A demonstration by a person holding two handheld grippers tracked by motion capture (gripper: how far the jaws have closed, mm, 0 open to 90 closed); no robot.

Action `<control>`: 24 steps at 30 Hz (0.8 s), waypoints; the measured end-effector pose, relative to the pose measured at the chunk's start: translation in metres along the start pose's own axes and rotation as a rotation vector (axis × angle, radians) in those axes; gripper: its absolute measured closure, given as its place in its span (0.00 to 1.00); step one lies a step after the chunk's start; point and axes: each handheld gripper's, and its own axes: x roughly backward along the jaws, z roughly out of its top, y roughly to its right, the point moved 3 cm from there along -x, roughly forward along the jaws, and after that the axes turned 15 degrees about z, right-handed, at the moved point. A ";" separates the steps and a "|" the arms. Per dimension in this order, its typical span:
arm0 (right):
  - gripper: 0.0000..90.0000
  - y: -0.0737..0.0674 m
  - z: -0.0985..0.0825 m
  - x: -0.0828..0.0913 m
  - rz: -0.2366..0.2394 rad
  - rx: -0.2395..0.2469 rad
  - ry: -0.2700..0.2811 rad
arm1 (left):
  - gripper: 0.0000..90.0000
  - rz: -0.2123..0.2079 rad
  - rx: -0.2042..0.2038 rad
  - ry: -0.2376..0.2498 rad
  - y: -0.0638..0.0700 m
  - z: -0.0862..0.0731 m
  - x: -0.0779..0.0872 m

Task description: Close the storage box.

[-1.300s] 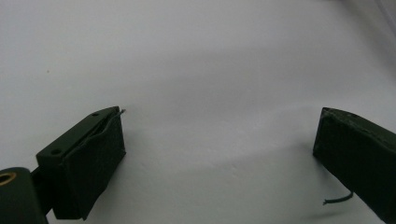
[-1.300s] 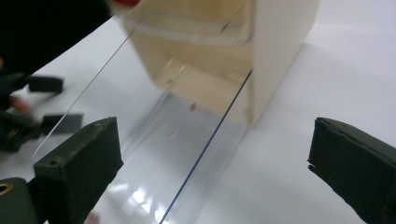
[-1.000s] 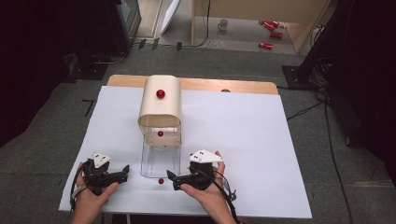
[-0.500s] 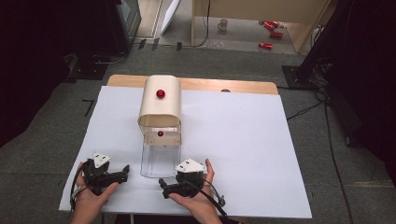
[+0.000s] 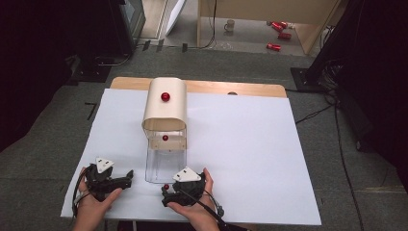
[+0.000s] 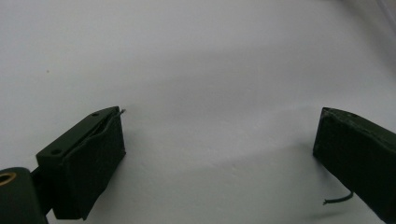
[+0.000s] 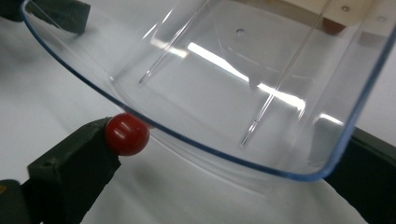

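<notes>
since the clear drawer (image 5: 165, 166) is slid out, the right gripper (image 7: 233, 154) sits spread by its red knob (image 7: 126, 134), probably for pulling, left gripper (image 6: 219, 154) parked spread, empty.

My left gripper (image 6: 219, 154) sits wide open over bare white worktop (image 5: 250, 149); nothing between its fingers. Ahead of my right gripper (image 7: 224, 158), the clear tray (image 7: 233, 84) and its red knob (image 7: 126, 134) block the way. Right half of worktop lies open.
</notes>
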 end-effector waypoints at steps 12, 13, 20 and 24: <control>0.07 -0.004 -0.003 -0.005 -0.069 0.027 -0.044 | 0.02 0.000 0.000 0.000 0.000 0.000 0.000; 0.07 -0.004 -0.003 -0.005 -0.068 0.022 -0.044 | 0.02 0.000 0.000 0.000 0.000 0.000 0.000; 0.10 -0.004 -0.004 -0.004 -0.075 0.018 -0.030 | 0.02 0.000 0.000 0.000 0.000 0.000 0.000; 0.16 0.000 -0.002 0.003 -0.064 -0.016 0.032 | 0.02 0.000 0.000 -0.001 0.000 0.000 0.000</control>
